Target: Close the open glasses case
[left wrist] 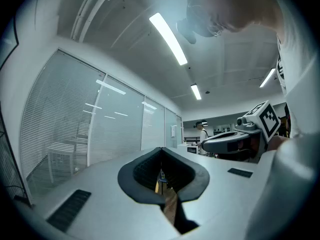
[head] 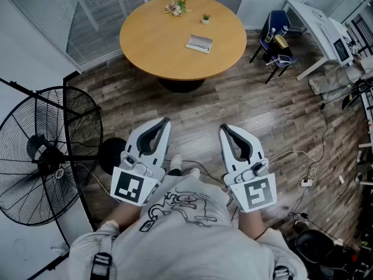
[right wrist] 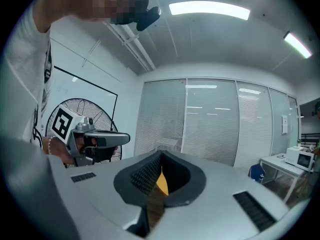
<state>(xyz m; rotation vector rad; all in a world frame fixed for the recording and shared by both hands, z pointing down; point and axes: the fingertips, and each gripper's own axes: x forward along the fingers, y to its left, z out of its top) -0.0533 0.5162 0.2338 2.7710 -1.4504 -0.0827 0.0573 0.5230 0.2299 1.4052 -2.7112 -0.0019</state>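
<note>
The open glasses case [head: 200,43] is noted on the far round bench [head: 145,45], well apart from the left claw [head: 165,121] and right claw [head: 222,128], both closed together and empty; a closer approach is advised, then even pressure on the lid.

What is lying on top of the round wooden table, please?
On the table lie an open glasses case, a small potted plant and a flower sprig nearer the far edge. The case's contents are too small to tell.

Glasses case [head: 199,43], pale, apparently lying open, on the round wooden table [head: 157,45]
</note>
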